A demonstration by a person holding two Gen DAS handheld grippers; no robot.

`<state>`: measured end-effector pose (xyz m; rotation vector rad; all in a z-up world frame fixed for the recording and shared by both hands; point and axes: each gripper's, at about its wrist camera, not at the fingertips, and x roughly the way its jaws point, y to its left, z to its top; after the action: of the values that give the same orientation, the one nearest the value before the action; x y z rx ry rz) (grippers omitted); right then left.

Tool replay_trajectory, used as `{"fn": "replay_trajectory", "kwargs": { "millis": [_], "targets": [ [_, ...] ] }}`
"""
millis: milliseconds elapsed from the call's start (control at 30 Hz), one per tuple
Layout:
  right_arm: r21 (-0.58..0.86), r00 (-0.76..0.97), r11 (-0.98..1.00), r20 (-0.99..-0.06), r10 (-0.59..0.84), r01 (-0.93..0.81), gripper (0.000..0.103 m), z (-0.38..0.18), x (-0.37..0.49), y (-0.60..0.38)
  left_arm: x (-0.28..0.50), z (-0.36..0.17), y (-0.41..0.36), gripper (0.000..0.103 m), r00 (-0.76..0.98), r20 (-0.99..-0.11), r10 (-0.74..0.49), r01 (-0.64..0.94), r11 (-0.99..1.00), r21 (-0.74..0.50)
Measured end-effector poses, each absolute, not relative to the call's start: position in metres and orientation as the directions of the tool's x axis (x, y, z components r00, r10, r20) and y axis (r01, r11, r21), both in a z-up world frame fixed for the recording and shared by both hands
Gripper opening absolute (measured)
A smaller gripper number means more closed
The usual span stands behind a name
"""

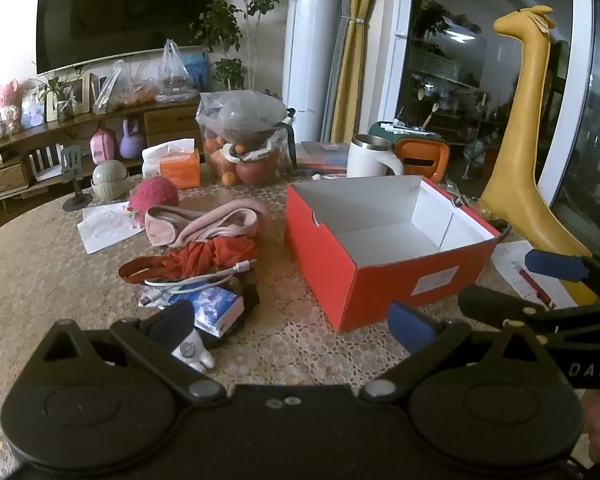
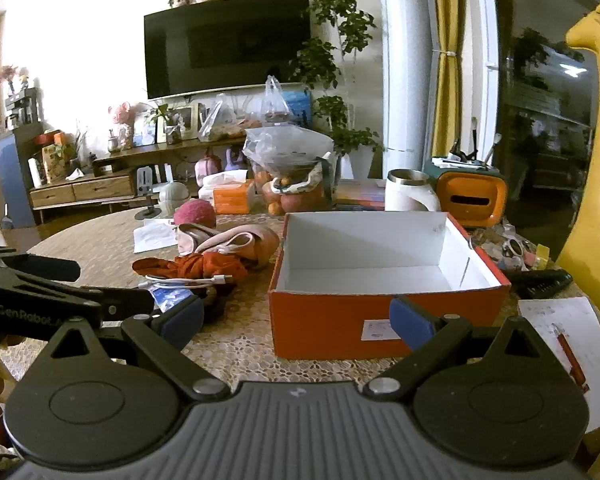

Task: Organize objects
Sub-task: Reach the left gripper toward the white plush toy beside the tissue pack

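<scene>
Hovering spread and unladen, both hand-held grippers (image 1: 292, 324) (image 2: 298, 320) face the red box's (image 1: 352, 276) near edge.

Left gripper (image 1: 292, 326), seen along the lower edge of the left wrist view, has its jaws spread fully apart with nothing between the blue pads (image 1: 412, 330), and it tilts downward. Right gripper (image 2: 296, 318), along the lower edge of the right wrist view, is likewise spread wide and empty, angled downward. Each unit also shows in the other's view: the right at the right edge of the left view, the left at the left edge of the right view.
</scene>
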<state>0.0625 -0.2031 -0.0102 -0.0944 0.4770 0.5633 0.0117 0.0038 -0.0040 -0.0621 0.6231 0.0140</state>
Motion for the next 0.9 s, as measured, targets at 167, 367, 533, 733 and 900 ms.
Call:
{"fn": "replay_trajectory", "kwargs": {
  "millis": [167, 367, 533, 733, 900],
  "targets": [
    [0.031, 0.744, 0.847, -0.461, 0.483, -0.53, 0.1, -0.01, 0.075, -0.203, 0.022, -0.007, 0.009, 0.102, 0.809, -0.588, 0.01, -0.045, 0.998, -0.045],
    [0.018, 0.761, 0.864, -0.465, 0.452, -0.503, 0.1, -0.009, 0.104, -0.209, 0.038, -0.015, 0.024, 0.102, 0.797, -0.603, 0.048, -0.092, 0.995, -0.042],
    [-0.015, 0.781, 0.883, -0.474, 0.406, -0.468, 0.1, -0.011, 0.137, -0.219, 0.051, -0.03, 0.035, 0.102, 0.775, -0.625, 0.093, -0.127, 0.992, -0.01],
    [-0.107, 0.807, 0.889, -0.478, 0.347, -0.446, 0.1, -0.013, 0.181, -0.234, 0.061, -0.049, 0.053, 0.102, 0.756, -0.642, 0.128, -0.165, 0.986, 0.002],
    [-0.173, 0.812, 0.886, -0.503, 0.296, -0.43, 0.1, -0.019, 0.225, -0.246, 0.07, -0.067, 0.064, 0.102, 0.731, -0.666, 0.149, -0.188, 0.982, 0.013]
  ]
}}
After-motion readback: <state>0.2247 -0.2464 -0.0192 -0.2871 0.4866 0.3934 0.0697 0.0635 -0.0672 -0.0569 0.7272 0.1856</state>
